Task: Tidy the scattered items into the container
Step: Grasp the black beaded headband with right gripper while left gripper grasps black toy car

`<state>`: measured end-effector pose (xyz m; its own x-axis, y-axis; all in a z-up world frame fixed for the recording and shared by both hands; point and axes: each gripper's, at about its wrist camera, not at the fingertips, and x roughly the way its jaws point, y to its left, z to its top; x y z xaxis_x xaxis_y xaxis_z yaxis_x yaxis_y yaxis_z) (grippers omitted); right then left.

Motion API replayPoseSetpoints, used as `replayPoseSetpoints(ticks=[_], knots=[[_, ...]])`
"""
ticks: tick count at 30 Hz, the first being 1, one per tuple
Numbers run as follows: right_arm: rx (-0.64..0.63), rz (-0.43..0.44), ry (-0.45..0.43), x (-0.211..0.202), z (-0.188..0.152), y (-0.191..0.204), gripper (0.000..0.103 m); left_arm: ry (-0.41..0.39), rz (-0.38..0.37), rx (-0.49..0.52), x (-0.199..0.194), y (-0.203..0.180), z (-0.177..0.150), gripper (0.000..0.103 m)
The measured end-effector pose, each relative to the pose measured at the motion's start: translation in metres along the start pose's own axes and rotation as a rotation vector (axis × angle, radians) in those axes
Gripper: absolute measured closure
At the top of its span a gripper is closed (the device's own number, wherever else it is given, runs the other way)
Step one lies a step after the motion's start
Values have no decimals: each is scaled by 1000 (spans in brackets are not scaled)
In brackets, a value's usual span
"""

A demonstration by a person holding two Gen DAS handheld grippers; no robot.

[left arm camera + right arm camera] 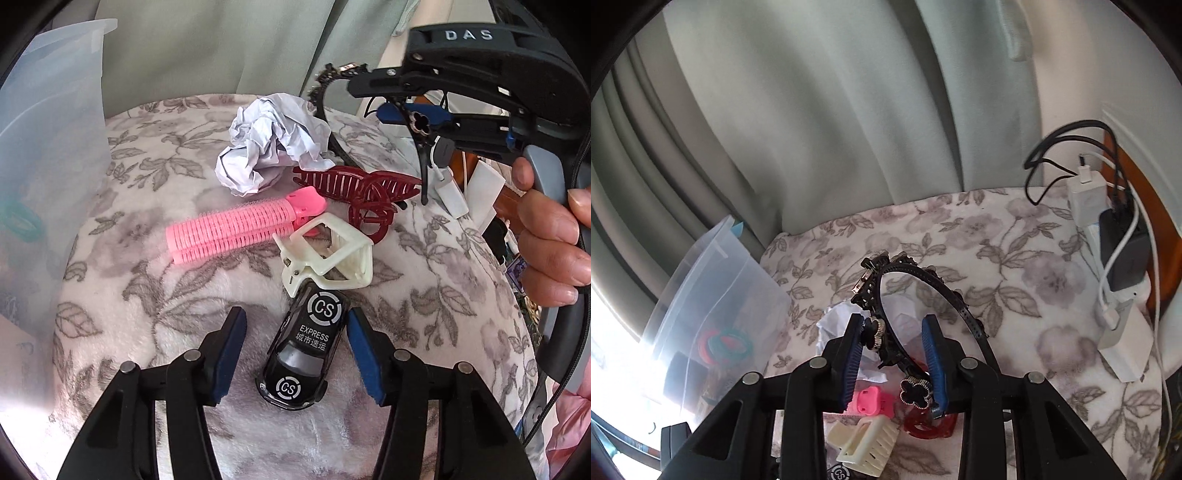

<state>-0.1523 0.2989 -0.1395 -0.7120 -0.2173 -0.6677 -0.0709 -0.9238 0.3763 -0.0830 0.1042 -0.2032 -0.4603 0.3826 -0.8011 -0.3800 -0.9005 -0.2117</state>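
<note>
Straddling toy car (pixel 301 350), left tongs (pixel 293 354) apart; right tongs (pixel 895 354) clamping headband (pixel 923 284).

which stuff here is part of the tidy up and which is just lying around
Part of the job:
clear container
black headband, held in the right gripper
toy car, between the left gripper's open jaws
cream claw clip
dark red claw clip
pink hair roller
crumpled paper

Just lying about:
power strip with chargers and cables
curtain
floral blanket
</note>
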Motion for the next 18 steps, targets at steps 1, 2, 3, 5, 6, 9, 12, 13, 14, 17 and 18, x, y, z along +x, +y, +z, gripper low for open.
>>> replayPoseSetpoints(ticks=[1,2,3,5,6,9,12,13,14,17,18], knots=[[15,-2,-6,-3,0,-6,68,0,1,6,0,-1,0,48],[30,-4,-12,-6,0,-11,68,-1,2,12,0,-2,1,51],[45,-6,-18,-9,-1,-17,73,-1,3,18,0,-3,1,53],[56,-45,-28,-16,-2,-25,79,1,5,33,1,-6,1,59],[74,-37,-34,-19,-3,-31,80,1,6,38,2,-8,1,60],[121,-27,-49,-27,-4,-44,82,5,6,38,1,-1,2,62],[169,-9,-64,-34,-5,-57,83,8,9,35,5,-2,5,63],[188,5,-70,-36,-5,-60,83,9,11,33,6,-3,4,63],[201,14,-75,-38,-5,-63,83,10,13,32,5,-4,4,63],[221,23,-89,-45,-7,-65,83,11,23,39,1,-9,2,65],[224,23,-93,-48,-8,-65,84,12,25,40,1,-9,2,66]])
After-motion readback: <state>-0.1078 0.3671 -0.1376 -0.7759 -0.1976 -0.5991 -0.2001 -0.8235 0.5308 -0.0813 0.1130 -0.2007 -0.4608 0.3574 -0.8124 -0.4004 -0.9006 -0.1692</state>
